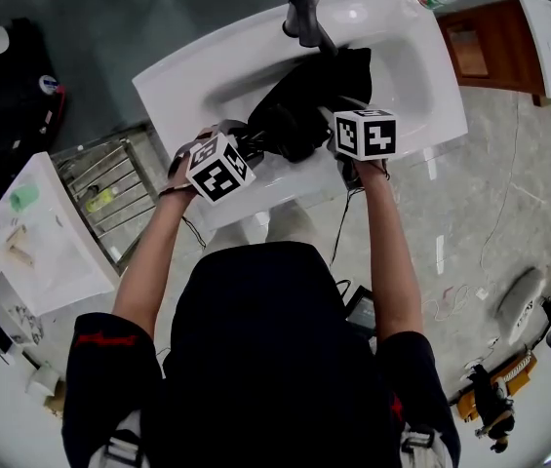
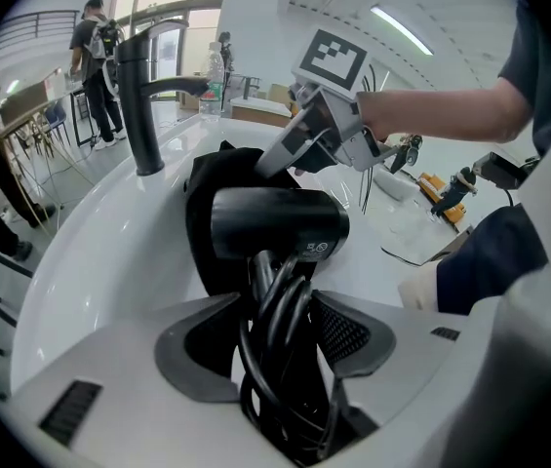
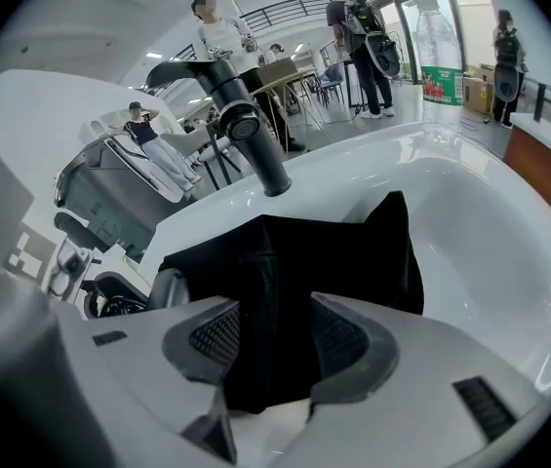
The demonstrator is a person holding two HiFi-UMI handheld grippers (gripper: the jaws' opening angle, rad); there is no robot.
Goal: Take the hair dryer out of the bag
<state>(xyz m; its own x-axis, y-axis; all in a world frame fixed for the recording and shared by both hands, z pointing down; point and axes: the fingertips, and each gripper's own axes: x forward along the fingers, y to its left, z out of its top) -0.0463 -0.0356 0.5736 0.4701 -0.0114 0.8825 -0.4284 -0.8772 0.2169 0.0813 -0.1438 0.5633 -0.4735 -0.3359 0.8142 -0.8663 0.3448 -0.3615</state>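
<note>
**A:** Where is the hair dryer (image 2: 277, 224)?

**B:** Over the near side of the white basin (image 1: 392, 57), and it looks clear of the black bag (image 3: 285, 261). The left gripper (image 2: 275, 344) pinches its cord-wrapped handle (image 2: 273, 291) to keep it lifted.

**A:** And the other one?

**B:** The right gripper (image 3: 273, 344) has its jaws spread, with bag cloth loose between them. The bag slumps inside the basin, probably because it needs no hold now.

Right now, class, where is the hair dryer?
Centre of the left gripper view: the left hand-held gripper holds the hair dryer over the sink, beside the black bag.
</note>
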